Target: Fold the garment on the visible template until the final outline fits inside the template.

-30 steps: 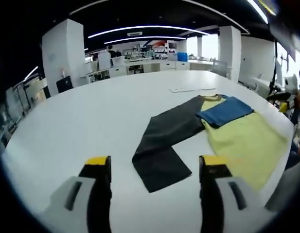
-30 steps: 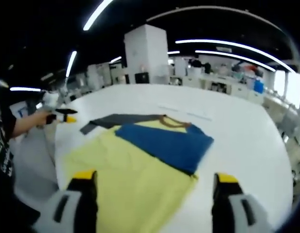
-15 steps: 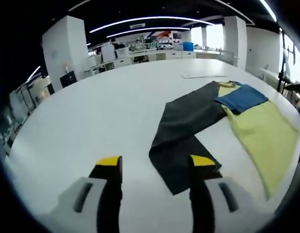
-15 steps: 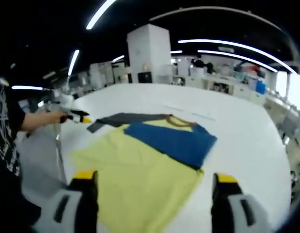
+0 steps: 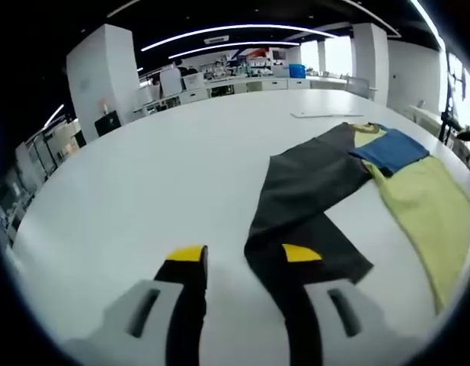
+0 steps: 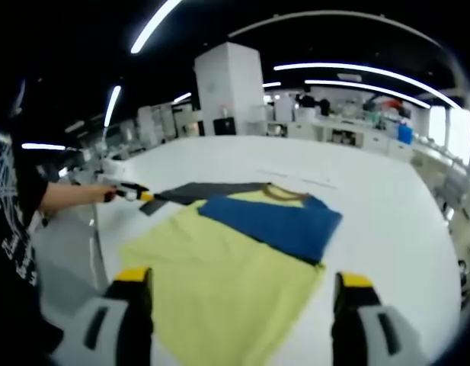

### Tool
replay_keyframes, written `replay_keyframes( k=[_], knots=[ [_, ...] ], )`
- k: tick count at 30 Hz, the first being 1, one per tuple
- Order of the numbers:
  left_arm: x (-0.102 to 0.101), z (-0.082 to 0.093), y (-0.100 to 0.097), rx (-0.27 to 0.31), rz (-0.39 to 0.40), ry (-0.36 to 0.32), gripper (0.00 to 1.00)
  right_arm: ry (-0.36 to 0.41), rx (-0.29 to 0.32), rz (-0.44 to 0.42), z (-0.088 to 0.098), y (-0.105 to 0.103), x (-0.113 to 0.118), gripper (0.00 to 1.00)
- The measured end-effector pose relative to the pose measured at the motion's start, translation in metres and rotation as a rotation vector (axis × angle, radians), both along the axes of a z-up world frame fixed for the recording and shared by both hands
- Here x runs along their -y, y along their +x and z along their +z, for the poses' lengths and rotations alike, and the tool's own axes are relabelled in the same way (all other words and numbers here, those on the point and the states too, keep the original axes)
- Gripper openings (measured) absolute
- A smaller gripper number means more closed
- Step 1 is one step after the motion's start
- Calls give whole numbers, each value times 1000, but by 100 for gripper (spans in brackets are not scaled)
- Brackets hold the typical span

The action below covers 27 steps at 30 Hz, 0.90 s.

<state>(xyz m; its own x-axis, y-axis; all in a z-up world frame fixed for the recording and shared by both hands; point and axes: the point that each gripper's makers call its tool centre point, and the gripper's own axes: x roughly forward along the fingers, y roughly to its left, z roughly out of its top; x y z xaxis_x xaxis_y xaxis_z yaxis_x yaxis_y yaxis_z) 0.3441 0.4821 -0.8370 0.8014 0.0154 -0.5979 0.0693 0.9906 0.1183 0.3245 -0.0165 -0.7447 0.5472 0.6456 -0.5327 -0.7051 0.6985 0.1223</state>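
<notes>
Folding was barely begun: the blue sleeve (image 6: pixel 274 223) lay folded over the yellow shirt (image 6: pixel 227 282), while the dark sleeve (image 5: pixel 303 206) stretched out flat. The left gripper (image 5: pixel 242 263) straddled its cuff with jaws apart; the right gripper (image 6: pixel 238 286) hovered, jaws wide.

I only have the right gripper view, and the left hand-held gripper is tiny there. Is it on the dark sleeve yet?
Observer: In the left gripper view, the left hand-held gripper is open. One jaw overlaps the dark sleeve at its end, and the other is over bare table.
Operator: Does the sleeve lie straight?
Observer: No, it kinks partway, and the end part turns off at an angle.
</notes>
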Motion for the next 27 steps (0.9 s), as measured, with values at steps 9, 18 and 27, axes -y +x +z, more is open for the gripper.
replay_keyframes(
  k=[9, 18, 27],
  knots=[
    [20, 2, 6, -8, -32, -22, 20, -21, 8, -48, -1, -8, -1, 99],
    [4, -5, 17, -10, 10, -66, 0, -17, 20, -76, 1, -13, -2, 99],
    [1, -4, 26, 0, 44, -83, 0, -18, 12, -86, -1, -14, -2, 99]
  ],
)
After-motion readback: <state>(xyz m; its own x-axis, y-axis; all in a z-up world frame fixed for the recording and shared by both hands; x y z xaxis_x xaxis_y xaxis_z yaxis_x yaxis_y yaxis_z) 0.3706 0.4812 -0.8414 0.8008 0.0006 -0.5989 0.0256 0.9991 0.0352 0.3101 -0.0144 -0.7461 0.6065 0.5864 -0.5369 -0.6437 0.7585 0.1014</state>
